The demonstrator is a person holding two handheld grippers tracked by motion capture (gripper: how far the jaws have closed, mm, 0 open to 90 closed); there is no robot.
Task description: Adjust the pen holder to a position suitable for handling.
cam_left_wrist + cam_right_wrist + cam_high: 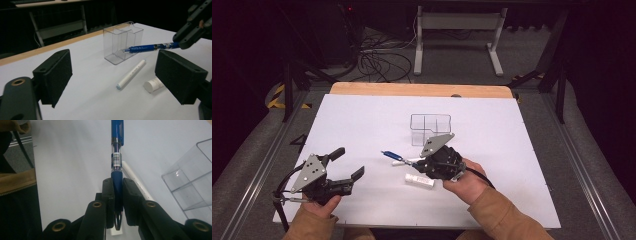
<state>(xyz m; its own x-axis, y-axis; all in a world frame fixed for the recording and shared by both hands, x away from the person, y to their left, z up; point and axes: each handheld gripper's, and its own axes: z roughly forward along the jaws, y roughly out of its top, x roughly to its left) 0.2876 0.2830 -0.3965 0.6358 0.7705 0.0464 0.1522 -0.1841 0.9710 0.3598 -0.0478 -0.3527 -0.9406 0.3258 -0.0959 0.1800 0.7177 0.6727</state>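
the left hand-held gripper [346, 164] rests low at the near left of the counter [362, 120], jaws spread wide with nothing between them, well apart from everything else. to its right lie a white marker [131, 74] and a short white tube [153, 85], both flat on the counter. the right hand-held gripper [416, 161] is clamped on the grip end of a blue pen [390, 155], held clear of the counter. the pen's long axis runs straight out from the jaws, its free cap end pointing left and slightly away from the person. the clear organizer [430, 129] stands just behind the right hand, so the pen points past it rather than into it. by my reading, the pen must swing upright before it can drop into a compartment, and the right hand is far nearer.
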